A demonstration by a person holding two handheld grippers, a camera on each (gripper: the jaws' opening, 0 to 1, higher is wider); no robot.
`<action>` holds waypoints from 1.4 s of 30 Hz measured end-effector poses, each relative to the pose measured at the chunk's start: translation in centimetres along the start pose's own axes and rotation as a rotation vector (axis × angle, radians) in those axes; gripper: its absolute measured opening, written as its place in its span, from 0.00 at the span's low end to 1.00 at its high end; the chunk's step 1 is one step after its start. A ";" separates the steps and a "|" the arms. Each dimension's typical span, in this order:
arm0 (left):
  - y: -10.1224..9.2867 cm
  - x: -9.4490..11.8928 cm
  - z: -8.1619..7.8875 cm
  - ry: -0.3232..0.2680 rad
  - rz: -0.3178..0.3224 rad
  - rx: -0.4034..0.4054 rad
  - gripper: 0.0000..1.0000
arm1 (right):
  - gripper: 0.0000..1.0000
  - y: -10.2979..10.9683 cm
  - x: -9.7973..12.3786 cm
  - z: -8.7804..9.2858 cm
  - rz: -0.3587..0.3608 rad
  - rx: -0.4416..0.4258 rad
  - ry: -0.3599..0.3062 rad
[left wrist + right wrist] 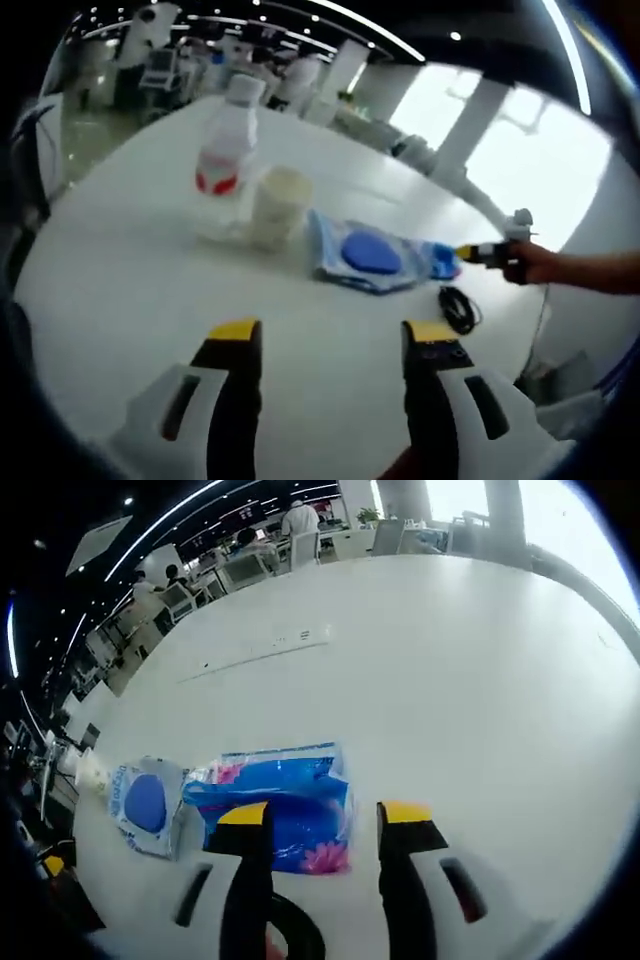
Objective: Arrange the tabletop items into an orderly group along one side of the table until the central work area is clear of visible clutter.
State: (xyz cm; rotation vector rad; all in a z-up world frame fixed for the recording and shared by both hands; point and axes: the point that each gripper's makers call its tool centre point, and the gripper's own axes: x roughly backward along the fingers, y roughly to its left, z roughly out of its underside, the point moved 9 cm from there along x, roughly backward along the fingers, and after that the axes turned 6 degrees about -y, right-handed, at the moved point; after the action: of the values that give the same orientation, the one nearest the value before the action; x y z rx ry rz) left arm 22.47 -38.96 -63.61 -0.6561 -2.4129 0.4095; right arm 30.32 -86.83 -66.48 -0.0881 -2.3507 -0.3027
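Bright open office with ceiling strip lights, and a big white surface carrying the stuff. Left tool is spread wide, holding nothing, hovering over bare surface. At its 12 o'clock: clear bottle, cream cup just beside it, blue wipes pack, black cable. Right tool is spread too, its tips straddling a blue tissue pack; I can't tell whether they touch it.

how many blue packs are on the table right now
2. A flat wipes pack with a round blue lid lies beside the cup. A blue tissue pack lies next to it, just ahead of the right gripper. Others may be out of view.
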 end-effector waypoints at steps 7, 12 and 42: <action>0.2 0.2 0.2 0.005 -0.014 0.003 0.53 | 0.37 -1.1 -2.1 -0.2 0.014 0.039 0.043; 0.3 0.2 0.4 0.011 -0.015 0.001 0.53 | 0.35 -1.3 -3.2 0.4 0.016 0.085 0.071; -0.4 0.2 1.2 0.044 0.010 0.009 0.51 | 0.03 -1.1 -1.6 1.3 0.018 0.105 0.069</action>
State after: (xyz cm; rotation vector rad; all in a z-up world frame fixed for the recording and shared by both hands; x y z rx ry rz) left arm 21.49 -39.34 -64.32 -0.6670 -2.3657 0.4052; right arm 30.39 -87.58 -68.66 -0.0482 -2.2917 -0.1705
